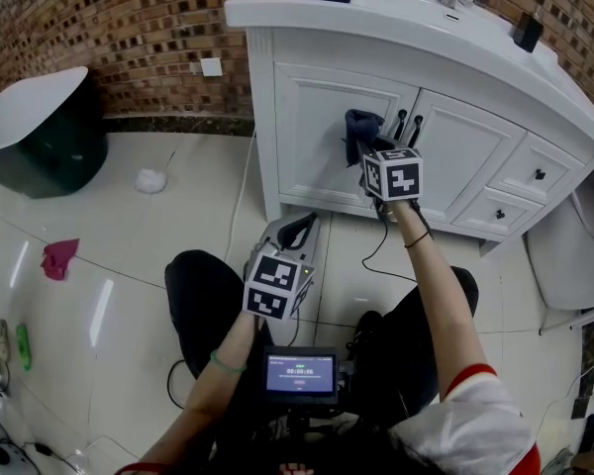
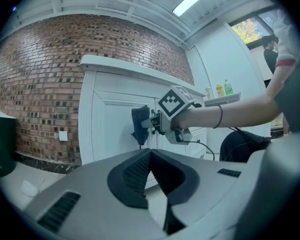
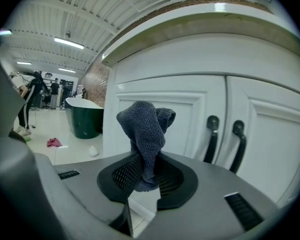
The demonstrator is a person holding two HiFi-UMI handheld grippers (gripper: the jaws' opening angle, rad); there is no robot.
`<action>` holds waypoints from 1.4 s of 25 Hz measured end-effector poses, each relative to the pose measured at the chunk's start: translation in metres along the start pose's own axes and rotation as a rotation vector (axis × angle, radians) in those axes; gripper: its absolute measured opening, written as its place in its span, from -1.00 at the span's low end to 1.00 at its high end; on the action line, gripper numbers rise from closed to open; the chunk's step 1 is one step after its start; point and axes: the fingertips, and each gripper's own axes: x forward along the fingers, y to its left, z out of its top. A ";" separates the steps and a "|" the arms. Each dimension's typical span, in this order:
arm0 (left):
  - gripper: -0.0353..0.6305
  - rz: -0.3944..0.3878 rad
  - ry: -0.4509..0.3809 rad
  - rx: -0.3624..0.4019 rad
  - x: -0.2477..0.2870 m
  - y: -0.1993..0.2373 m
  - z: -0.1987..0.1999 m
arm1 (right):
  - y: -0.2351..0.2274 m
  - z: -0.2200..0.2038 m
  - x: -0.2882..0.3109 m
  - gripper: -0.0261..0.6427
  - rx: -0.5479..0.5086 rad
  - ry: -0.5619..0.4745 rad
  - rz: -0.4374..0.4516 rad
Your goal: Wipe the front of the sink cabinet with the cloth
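Note:
The white sink cabinet (image 1: 322,117) stands against a brick wall, its two doors meeting at black handles (image 1: 408,127). My right gripper (image 1: 368,148) is shut on a dark grey-blue cloth (image 1: 360,132), held up close to the left door panel (image 3: 180,119) just left of the handles (image 3: 225,139). In the right gripper view the cloth (image 3: 146,134) stands bunched up out of the jaws. My left gripper (image 1: 295,234) hangs low above the floor in front of the cabinet, shut with nothing in it; its view shows the closed jaws (image 2: 149,169) and the cloth (image 2: 139,124).
A dark green bathtub (image 1: 40,137) stands at the left. A pink rag (image 1: 59,257) and a white wad (image 1: 150,179) lie on the tiled floor. Drawers (image 1: 520,181) are on the cabinet's right, a white fixture (image 1: 564,265) beyond. A cable (image 1: 376,255) trails from the right gripper.

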 end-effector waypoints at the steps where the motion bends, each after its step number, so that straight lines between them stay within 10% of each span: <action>1: -0.78 0.001 -0.005 -0.003 -0.001 0.001 0.001 | 0.012 0.000 0.006 -0.72 -0.007 0.005 0.019; 17: -0.78 0.069 -0.006 -0.094 -0.034 0.054 -0.024 | 0.175 0.000 0.109 -0.73 -0.083 0.079 0.225; 35: -0.78 0.038 0.018 -0.062 -0.020 0.030 -0.019 | 0.015 -0.077 0.052 -0.72 0.026 0.177 0.005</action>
